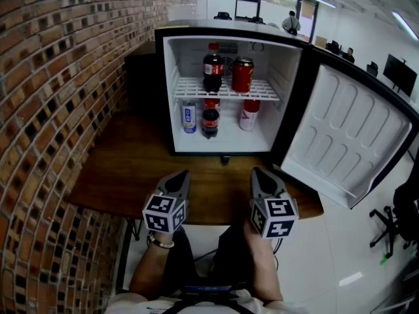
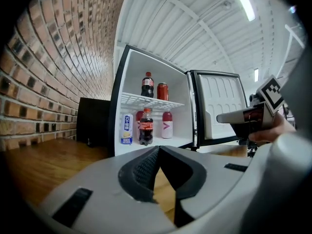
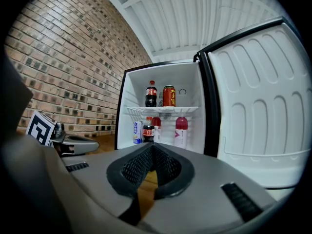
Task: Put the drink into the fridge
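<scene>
The drink, seemingly the small dark cola bottle with a red label (image 1: 209,121), stands upright at the front of the floor of the white mini fridge (image 1: 288,97), between a blue-and-white can (image 1: 189,118) and a pink bottle (image 1: 249,114). The white fridge door (image 1: 347,129) hangs wide open. Over the brown wooden table (image 1: 131,169), the left grey gripper (image 1: 183,174) and right grey gripper (image 1: 256,173) are both clenched on nothing. Placement looks done; closing the door may remain.
</scene>
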`<state>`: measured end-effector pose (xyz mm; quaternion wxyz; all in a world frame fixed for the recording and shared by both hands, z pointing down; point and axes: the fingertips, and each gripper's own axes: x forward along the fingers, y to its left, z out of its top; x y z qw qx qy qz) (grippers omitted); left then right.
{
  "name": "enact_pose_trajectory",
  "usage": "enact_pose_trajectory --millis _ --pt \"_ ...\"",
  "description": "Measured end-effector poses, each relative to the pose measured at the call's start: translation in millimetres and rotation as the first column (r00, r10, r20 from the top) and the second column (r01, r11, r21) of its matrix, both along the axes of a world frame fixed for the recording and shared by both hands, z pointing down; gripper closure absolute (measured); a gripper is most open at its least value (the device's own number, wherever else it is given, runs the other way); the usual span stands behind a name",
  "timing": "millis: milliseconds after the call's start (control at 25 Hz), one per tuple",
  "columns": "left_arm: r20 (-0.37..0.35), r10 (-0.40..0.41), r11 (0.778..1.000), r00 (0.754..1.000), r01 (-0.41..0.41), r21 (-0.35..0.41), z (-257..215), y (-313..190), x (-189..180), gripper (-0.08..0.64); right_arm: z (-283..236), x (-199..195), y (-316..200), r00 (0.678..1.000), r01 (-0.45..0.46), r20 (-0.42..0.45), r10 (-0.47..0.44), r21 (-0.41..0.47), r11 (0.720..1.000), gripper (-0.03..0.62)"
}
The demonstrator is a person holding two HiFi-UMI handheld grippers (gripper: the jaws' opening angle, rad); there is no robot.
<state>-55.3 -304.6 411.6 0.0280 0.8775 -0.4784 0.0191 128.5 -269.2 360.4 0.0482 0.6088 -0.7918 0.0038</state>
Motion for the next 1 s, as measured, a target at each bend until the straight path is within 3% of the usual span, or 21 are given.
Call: enact_pose_trajectory --millis 1000 --pt "-0.002 -0.007 1.0 1.0 0.007 -0.009 0.1 -2.3 0.2 0.56 0.9 1.5 -1.7 1.0 0.004 -0.001 -0.004 -0.007 1.0 0.574"
